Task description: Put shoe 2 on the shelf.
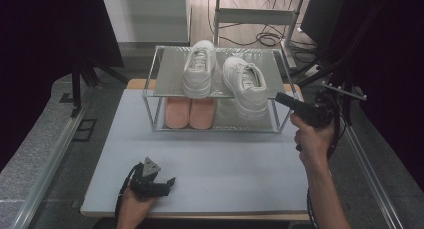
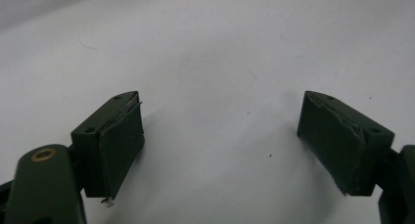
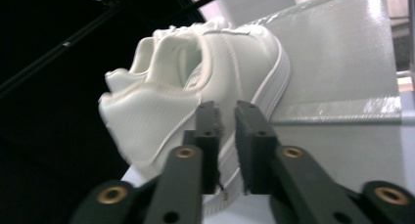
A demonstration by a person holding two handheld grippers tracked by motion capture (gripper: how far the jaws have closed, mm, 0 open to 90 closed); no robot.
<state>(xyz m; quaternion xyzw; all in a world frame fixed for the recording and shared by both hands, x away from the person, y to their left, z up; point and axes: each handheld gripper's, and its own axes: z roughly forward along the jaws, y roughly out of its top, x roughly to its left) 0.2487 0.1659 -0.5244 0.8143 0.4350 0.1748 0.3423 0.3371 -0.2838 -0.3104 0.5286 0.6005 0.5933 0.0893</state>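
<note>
White leather sneaker [image 1: 246, 85] is overhanging the front edge of the rack's upper shelf [image 1: 170, 79]; I'm bringing the right tongs [image 1: 278, 97], nearly together and empty, beside it. A nudge could be tipping it off. Left tongs [image 1: 170, 181] are resting apart on the tabletop [image 1: 225, 164].

The high view looks forward and down over the table [image 1: 210, 164] and rack [image 1: 215, 89]. The left gripper view faces bare tabletop closely. The right gripper view sits close behind a white shoe [image 3: 205, 82], shared with the high view [image 1: 246, 84].
</note>
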